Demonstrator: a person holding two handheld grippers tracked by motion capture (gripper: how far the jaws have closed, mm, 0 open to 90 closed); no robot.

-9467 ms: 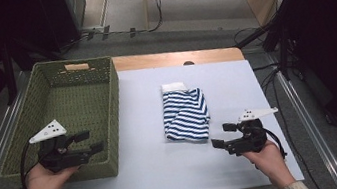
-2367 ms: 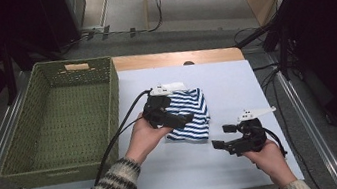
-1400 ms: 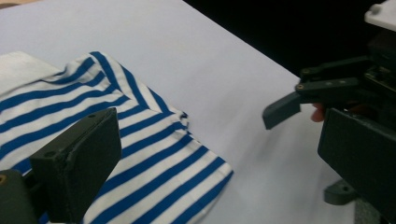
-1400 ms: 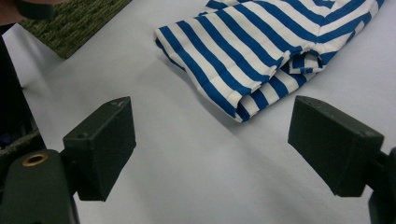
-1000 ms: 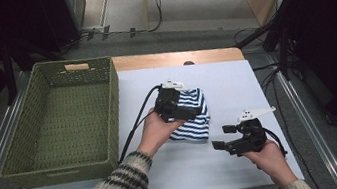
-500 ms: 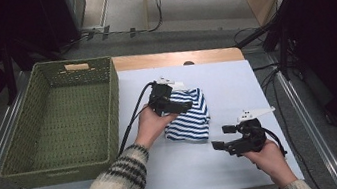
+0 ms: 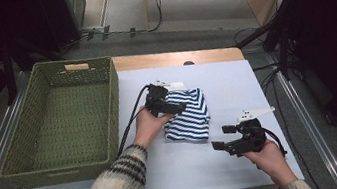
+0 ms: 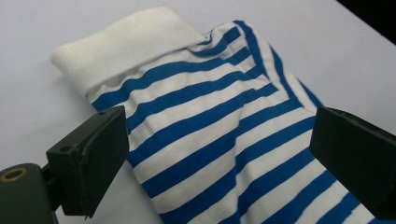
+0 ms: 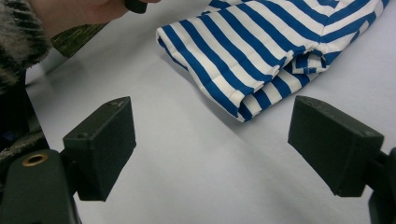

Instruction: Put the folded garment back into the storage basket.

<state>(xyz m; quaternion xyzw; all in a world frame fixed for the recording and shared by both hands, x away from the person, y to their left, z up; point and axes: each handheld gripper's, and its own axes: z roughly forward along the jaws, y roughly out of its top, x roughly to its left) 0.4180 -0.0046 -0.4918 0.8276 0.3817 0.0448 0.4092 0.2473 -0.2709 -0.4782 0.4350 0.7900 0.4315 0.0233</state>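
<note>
A folded blue-and-white striped garment (image 7: 191,117) lies on the white table, with a white folded piece (image 8: 126,44) tucked under its far end. My left gripper (image 7: 177,104) is open at the garment's far left part, its jaws spread wide just over the stripes (image 8: 210,135). My right gripper (image 7: 222,137) is held open and empty near the garment's front right corner, a short way off it. In the right gripper view the garment's folded edge (image 9: 252,60) lies ahead of the open right gripper (image 9: 212,140), and the other hand shows at top left.
A green woven basket (image 7: 114,107) with nothing inside stands on the left of the table. Bare white tabletop (image 7: 235,82) lies to the right of and in front of the garment. Cables and a wooden cabinet are on the floor beyond the table.
My left gripper has left the basket's front edge and crossed to the garment, then shifted slightly left over its far left part. The right gripper has stayed put.
</note>
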